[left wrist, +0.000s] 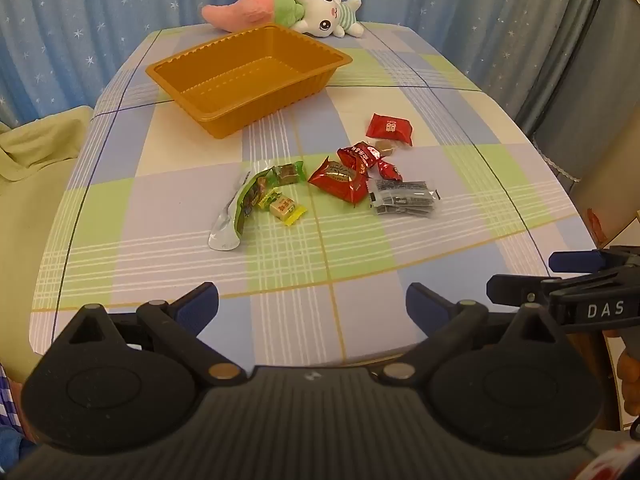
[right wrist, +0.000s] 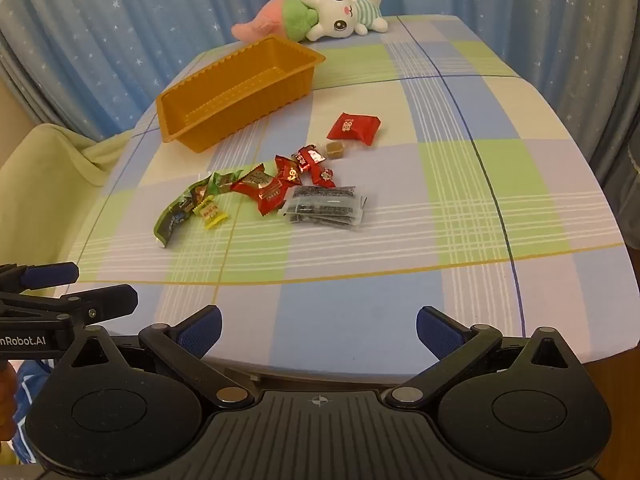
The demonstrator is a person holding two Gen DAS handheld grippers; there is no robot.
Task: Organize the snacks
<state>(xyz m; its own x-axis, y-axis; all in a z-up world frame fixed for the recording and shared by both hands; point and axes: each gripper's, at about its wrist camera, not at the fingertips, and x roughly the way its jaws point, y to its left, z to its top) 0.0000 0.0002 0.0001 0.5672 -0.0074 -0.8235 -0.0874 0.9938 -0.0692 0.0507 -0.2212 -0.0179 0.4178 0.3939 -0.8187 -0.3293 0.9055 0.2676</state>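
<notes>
Several wrapped snacks lie loose mid-table: a green pouch (left wrist: 248, 200) (right wrist: 180, 210), a yellow candy (left wrist: 286, 208) (right wrist: 210, 212), red packets (left wrist: 340, 178) (right wrist: 272, 190), a larger red packet (left wrist: 389, 129) (right wrist: 354, 128), a brown cube candy (left wrist: 386, 146) (right wrist: 335, 149) and a clear pack of dark strips (left wrist: 404, 198) (right wrist: 326, 204). An orange plastic tray (left wrist: 192, 70) (right wrist: 176, 120) stands empty behind them. My left gripper (left wrist: 312, 308) and right gripper (right wrist: 318, 326) hover open over the table's near edge, nothing between their fingers.
The table wears a checked cloth (left wrist: 360, 248) (right wrist: 440, 200). A plush rabbit with a pink carrot (left wrist: 320, 14) (right wrist: 340, 14) lies at the far edge. Blue starred curtains (left wrist: 100, 8) hang behind. A pale green chair (left wrist: 36, 168) (right wrist: 36, 184) stands at the left.
</notes>
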